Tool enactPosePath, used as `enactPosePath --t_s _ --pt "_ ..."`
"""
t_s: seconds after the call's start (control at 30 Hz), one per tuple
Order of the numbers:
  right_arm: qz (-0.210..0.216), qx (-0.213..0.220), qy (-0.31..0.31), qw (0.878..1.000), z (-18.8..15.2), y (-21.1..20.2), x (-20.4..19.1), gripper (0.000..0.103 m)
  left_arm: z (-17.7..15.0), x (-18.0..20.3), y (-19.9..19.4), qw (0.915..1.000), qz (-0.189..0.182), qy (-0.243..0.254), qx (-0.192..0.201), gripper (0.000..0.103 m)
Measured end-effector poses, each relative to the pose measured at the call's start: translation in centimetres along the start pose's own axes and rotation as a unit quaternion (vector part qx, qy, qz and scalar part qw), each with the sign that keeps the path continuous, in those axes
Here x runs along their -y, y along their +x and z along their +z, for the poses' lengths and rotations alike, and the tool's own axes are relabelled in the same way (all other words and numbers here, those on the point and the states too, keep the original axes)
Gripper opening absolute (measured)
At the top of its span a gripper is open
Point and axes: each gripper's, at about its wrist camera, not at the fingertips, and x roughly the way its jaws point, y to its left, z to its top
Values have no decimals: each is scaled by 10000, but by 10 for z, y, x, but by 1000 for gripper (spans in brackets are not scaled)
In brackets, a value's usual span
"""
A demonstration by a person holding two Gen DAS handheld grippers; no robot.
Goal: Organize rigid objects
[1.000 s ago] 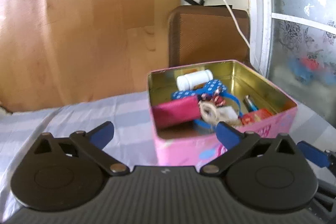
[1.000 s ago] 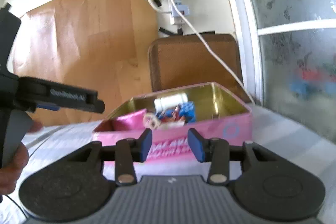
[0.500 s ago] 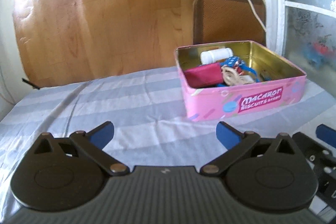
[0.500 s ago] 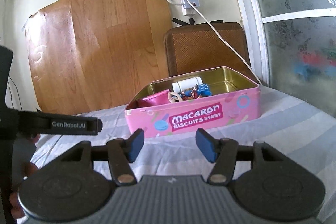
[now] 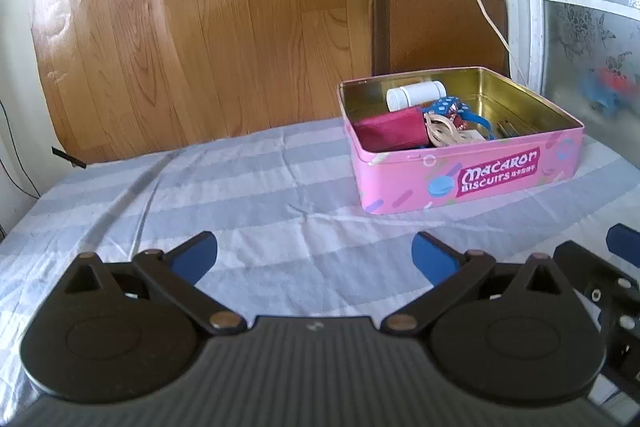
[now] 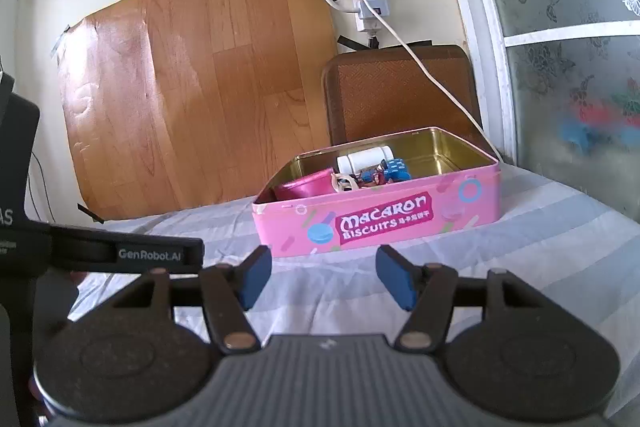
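Note:
A pink "Macaron Biscuits" tin [image 5: 472, 175] stands open on the striped cloth; it also shows in the right wrist view [image 6: 380, 219]. Inside lie a white bottle [image 5: 414, 94], a red pouch [image 5: 390, 133], a blue dotted item [image 5: 446, 106], pale rubber bands [image 5: 442, 133] and other small things. My left gripper [image 5: 314, 257] is open and empty, well in front of the tin and to its left. My right gripper [image 6: 324, 277] is open and empty, just in front of the tin's front wall.
A brown chair back [image 5: 436, 27] stands behind the tin. A white cable [image 6: 432, 75] hangs from a wall power strip [image 6: 370, 7] down past the tin. A wood-pattern sheet [image 5: 200, 27] covers the wall. A frosted window [image 6: 560, 67] is on the right.
Both grippers have pulled back from the tin, which now sits farther off. The right gripper's jaws have opened wider. The left stays wide open.

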Motion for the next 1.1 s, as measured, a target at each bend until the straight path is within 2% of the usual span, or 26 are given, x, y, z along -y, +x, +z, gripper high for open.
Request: enactPosePath --t_s 1.1 --pt "0 -181 155 9997 -7 5 8 61 -6 9 10 9992 -255 79 -293 103"
